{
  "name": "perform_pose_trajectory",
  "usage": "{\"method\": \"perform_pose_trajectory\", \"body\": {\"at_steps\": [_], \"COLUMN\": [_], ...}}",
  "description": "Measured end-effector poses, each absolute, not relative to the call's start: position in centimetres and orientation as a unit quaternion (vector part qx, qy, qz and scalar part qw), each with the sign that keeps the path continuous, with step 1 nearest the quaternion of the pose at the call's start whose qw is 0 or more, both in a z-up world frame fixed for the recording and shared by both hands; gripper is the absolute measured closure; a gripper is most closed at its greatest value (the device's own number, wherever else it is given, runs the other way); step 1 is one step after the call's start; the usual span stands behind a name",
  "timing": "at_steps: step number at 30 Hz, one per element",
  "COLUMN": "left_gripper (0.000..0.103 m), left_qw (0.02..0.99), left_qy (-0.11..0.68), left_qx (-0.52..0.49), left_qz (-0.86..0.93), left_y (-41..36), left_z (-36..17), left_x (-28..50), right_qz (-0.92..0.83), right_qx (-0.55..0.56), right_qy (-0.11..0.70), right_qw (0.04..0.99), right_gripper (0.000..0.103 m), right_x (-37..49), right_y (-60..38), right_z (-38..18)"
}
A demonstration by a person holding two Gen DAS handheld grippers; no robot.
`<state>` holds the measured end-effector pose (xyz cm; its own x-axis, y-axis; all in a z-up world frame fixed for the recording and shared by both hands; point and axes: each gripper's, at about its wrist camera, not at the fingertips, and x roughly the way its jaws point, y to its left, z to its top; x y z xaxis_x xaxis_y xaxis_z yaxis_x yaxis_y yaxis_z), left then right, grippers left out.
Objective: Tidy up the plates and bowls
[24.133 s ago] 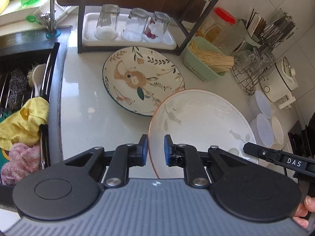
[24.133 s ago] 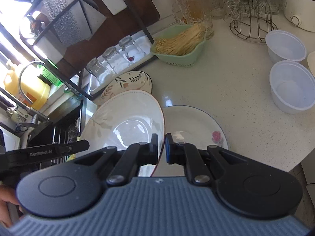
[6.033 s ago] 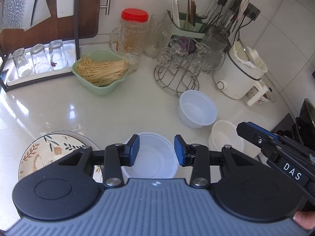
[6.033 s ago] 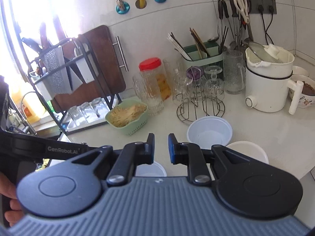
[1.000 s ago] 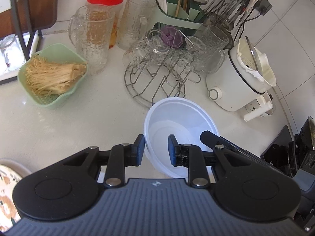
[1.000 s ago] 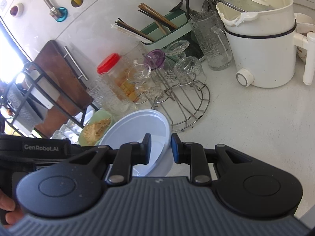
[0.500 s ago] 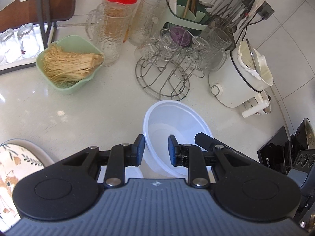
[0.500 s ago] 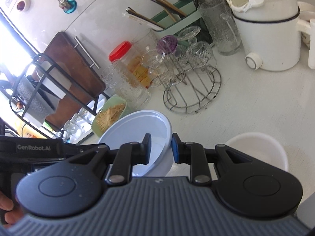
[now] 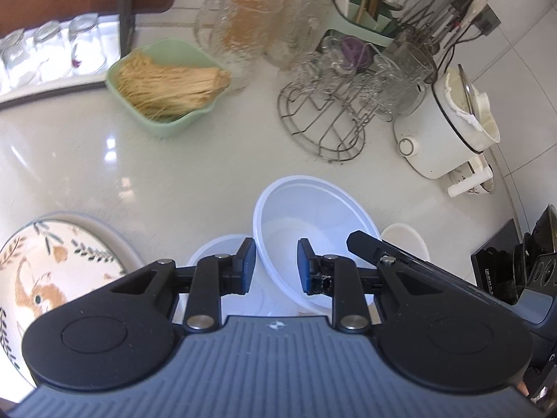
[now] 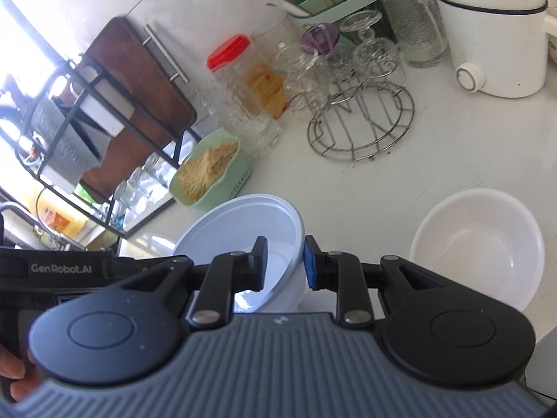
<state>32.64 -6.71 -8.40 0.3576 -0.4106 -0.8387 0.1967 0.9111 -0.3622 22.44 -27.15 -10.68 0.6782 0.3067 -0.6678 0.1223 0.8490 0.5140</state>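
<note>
White counter [image 9: 195, 174], cluttered along wall. Left gripper [image 9: 275, 266] and right gripper [image 10: 284, 264] both clamped on rim of same translucent bowl [image 9: 313, 216], held tilted above counter. Second clear bowl [image 9: 216, 247] sits just beneath, beside patterned plate [image 9: 52, 261]. White bowl [image 10: 477, 244] stands apart near kettle [image 10: 494, 31]. Green basket [image 9: 160, 83] near rack [image 9: 323, 118].

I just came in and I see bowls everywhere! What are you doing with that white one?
A person is tidying the kitchen counter with a gripper in each hand. The left gripper and the right gripper each pinch a side of the rim of one clear plastic bowl, tilted above the counter. A second clear bowl sits just below it, a white bowl is beside them, and a stack of plates is off to the left.
</note>
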Motion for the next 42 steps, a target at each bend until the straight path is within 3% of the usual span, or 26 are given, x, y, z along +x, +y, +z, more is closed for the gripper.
{"method": "perform_pose_trajectory", "body": {"at_steps": [19, 29, 31, 32, 33, 42], "left_gripper": [0.075, 0.074, 0.070, 0.066, 0.066, 0.066], "left_qw": [0.812, 0.812, 0.815, 0.817, 0.818, 0.838], "left_qy": [0.553, 0.554, 0.552, 0.549, 0.547, 0.516], "left_qx": [-0.092, -0.080, -0.072, -0.070, -0.069, -0.056], "left_qz": [-0.162, -0.166, -0.162, -0.162, -0.164, -0.168], "left_y": [-2.8, -3.3, -3.3, -3.2, -3.2, -2.9], "left_z": [-11.3, -11.2, -10.9, -10.7, -10.5, -7.8], "left_x": [31.1, 31.8, 31.8, 31.7, 31.7, 30.7], "right_qz": [0.055, 0.052, 0.048, 0.046, 0.045, 0.037], "right_qx": [0.174, 0.182, 0.182, 0.183, 0.183, 0.172], "right_qy": [0.433, 0.436, 0.434, 0.429, 0.423, 0.377], "right_qw": [0.883, 0.880, 0.881, 0.884, 0.887, 0.910], "right_gripper": [0.077, 0.076, 0.068, 0.056, 0.051, 0.051], "right_x": [21.2, 21.2, 21.2, 21.1, 21.0, 20.2], "right_y": [-21.0, -21.5, -21.5, -21.6, -21.7, -22.4], "right_z": [-12.1, -12.2, -11.8, -11.6, -11.3, -8.3]}}
